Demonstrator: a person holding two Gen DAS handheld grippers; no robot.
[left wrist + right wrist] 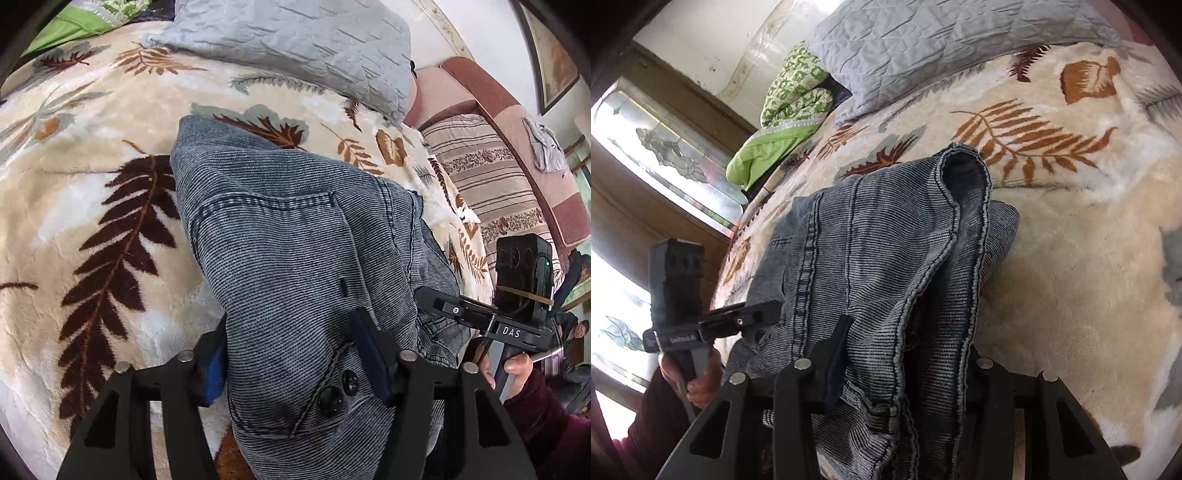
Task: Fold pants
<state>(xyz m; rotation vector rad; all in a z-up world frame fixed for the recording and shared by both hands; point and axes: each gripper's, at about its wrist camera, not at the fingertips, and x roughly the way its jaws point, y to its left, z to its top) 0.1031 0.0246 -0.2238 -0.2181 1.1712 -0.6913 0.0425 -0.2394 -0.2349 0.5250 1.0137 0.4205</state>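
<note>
The grey-blue corduroy pants (295, 236) lie folded in a thick bundle on the leaf-patterned blanket (92, 184). My left gripper (295, 354) is shut on the pants at the waist end near the two dark buttons (338, 391). My right gripper (905, 365) is shut on the pants' stacked layers (886, 258); its right finger is hidden by cloth. The hem opening (964, 173) points away from me. Each gripper shows in the other's view: the right one at the right edge (491, 314), the left one at the left (713, 325).
A grey quilted pillow (295, 48) lies at the far end of the bed, also in the right wrist view (942, 40). A green cloth (783, 122) lies beside it. A striped cushion (487, 173) and a sofa stand to the right. A window (665, 158) is at left.
</note>
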